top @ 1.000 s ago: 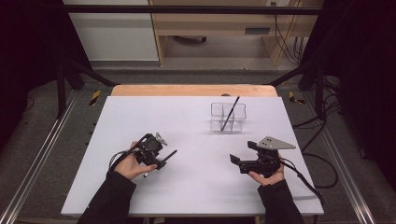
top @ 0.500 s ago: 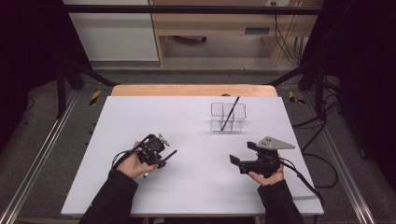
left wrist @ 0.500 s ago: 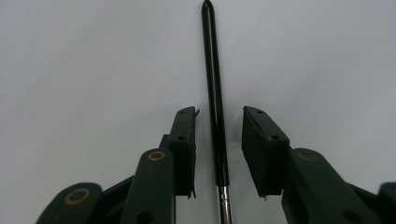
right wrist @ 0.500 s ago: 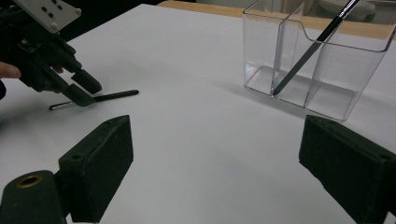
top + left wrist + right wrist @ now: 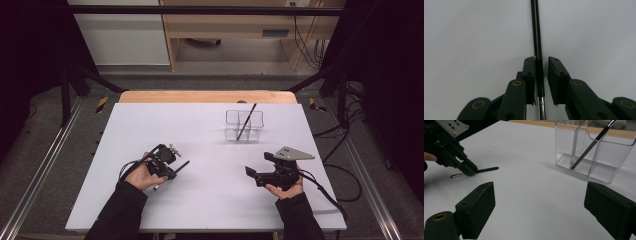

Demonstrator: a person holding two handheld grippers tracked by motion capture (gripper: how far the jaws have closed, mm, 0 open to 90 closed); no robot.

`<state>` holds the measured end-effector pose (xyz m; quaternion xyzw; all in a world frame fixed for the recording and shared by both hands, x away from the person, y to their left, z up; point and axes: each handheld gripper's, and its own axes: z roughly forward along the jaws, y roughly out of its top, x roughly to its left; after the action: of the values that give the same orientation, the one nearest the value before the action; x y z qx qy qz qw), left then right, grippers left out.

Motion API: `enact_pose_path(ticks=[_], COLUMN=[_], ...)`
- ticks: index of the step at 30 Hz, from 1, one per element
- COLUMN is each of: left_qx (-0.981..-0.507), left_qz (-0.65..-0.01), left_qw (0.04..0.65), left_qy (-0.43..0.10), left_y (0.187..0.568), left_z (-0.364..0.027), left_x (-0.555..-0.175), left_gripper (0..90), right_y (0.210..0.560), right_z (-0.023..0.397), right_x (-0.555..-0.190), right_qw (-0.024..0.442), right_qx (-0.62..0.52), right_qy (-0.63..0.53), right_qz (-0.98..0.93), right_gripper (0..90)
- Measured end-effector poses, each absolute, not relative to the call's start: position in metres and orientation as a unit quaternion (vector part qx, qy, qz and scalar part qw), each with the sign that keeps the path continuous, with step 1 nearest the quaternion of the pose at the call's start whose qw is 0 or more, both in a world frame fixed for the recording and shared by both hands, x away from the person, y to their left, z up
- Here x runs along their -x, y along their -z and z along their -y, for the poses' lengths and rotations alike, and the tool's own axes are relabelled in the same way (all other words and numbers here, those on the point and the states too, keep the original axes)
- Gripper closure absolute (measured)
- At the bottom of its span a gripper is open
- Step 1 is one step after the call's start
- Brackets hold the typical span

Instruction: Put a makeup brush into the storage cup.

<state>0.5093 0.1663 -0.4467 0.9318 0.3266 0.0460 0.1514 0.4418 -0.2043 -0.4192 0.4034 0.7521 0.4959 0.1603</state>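
Left gripper (image 5: pixel 172 169) jaws just closing around black pen (image 5: pixel 537 37), not yet clamped, near tabletop's (image 5: pixel 200 130) left edge, right gripper (image 5: pixel 255 175) jaws apart, empty.

- You're working in a lab-style recording bay, not a home
- Your white table (image 5: pixel 210 200) sits inside a black metal frame (image 5: pixel 210 10), with rails (image 5: pixel 45 165) on the grey floor at 9 and 3 o'clock
- Loose cables (image 5: pixel 305 35) hang at 1 o'clock beside a plain wooden bench (image 5: pixel 225 25)
- Dark curtains close you in at 9 and 3 o'clock
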Motion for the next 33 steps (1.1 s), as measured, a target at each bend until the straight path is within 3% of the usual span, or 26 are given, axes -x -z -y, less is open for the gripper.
enact_pose_path(ticks=[8, 26, 33], left_qx=[-0.932, -0.941, -0.938], left_qz=[-0.329, -0.301, -0.293], left_qw=[0.149, 0.141, 0.171], left_qy=[-0.044, -0.059, -0.068], left_y=[0.447, 0.446, 0.434], left_z=[-0.167, -0.164, -0.168], left_x=[-0.511, -0.508, -0.504], left_gripper=[82.8, 83.3, 83.4], right_y=[0.420, 0.420, 0.420], right_z=[0.204, 0.204, 0.204], right_x=[-0.442, -0.443, -0.443], right_qw=[0.159, 0.158, 0.158], right_qx=[-0.403, -0.404, -0.403], right_qy=[-0.493, -0.491, -0.491], right_qz=[-0.755, -0.755, -0.756], right_gripper=[10.3, 10.2, 10.2])
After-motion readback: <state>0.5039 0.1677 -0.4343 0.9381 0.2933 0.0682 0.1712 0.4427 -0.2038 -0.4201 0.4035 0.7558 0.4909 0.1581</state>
